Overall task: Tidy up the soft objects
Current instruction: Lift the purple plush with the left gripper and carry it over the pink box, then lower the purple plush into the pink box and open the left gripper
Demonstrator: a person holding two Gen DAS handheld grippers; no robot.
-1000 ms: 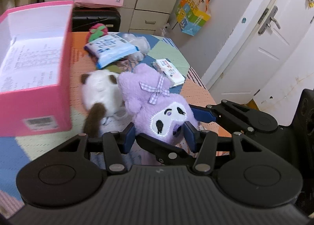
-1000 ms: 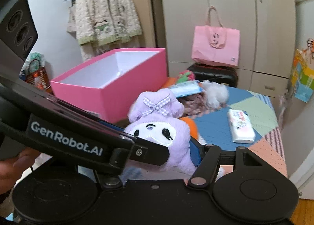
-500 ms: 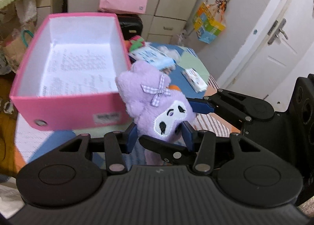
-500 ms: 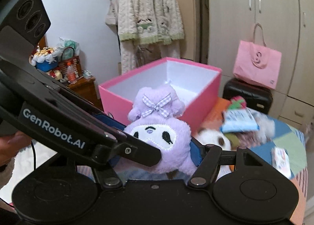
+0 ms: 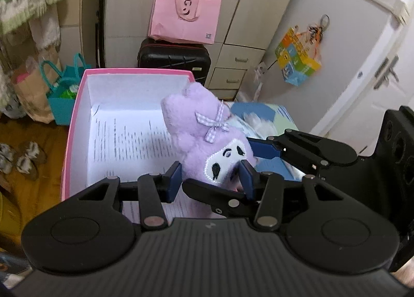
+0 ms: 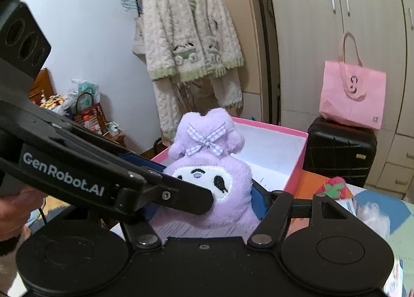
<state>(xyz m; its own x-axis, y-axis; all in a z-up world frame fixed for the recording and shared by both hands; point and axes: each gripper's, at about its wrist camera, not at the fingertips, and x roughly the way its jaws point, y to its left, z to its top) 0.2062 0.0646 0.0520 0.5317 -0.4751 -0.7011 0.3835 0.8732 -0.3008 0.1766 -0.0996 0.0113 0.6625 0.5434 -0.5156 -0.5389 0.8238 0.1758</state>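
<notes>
Purple plush toy (image 5: 207,136) is clamped by both the left hand-held gripper (image 5: 211,176) and right hand-held gripper (image 6: 207,193), over the pink box (image 5: 75,121).

Purple plush (image 6: 207,167) clamped between right gripper (image 6: 207,201) fingers, held upright over near end of pink box (image 6: 297,157). Left gripper (image 6: 108,178) crosses in front of plush, also pinching it. Pink bag (image 6: 352,95) sits atop black suitcase (image 6: 339,154) behind box.

Home bedroom: wardrobe (image 6: 362,38), hung cardigan (image 6: 189,38), suitcase (image 5: 173,60)
</notes>
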